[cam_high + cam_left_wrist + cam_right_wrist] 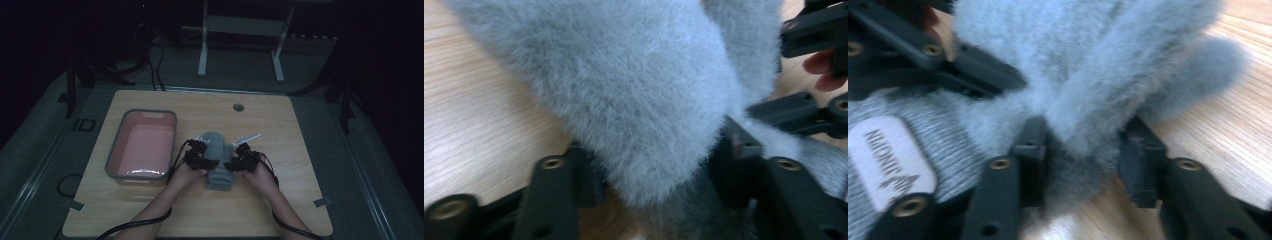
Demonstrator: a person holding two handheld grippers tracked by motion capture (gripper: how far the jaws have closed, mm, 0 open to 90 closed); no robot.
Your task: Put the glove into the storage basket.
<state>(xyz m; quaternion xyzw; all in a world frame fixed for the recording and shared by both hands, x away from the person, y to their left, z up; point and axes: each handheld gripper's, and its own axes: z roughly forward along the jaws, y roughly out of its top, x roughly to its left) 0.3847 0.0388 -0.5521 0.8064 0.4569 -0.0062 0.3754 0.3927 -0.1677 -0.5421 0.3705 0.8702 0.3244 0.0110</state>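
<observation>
At the near middle of the pale wooden table [280, 125], just past the two forearms entering from the bottom edge: one grey fluffy fabric item [218, 160], a plush upper part over a ribbed knit band, lying flat between both tools. On the knit band, in the right gripper view, a pale oval patch [885, 162] with dark lettering too blurred to read fully. Left black two-jaw gripper [200, 156] pressed to the item's left side, jaws partly apart with a thick fold of the grey fur [634, 100] pinched between them. Right black two-jaw gripper [241, 157] at the item's right side, likewise part-way open and clamped on a bunched fold of the same fur [1088, 90]. Each gripper's view also catching the other tool's black arms close by across the fur. Left of the item, near but apart from it, one rectangular plastic bin [116, 150], grey rim, pink inside, with nothing visible in it. Farther back, near the table's far edge, one small round grey grommet [238, 107]. Beyond the table, on the dark floor, two white legs of a stand [202, 55]. Count: two grippers, one fluffy item, one bin.
</observation>
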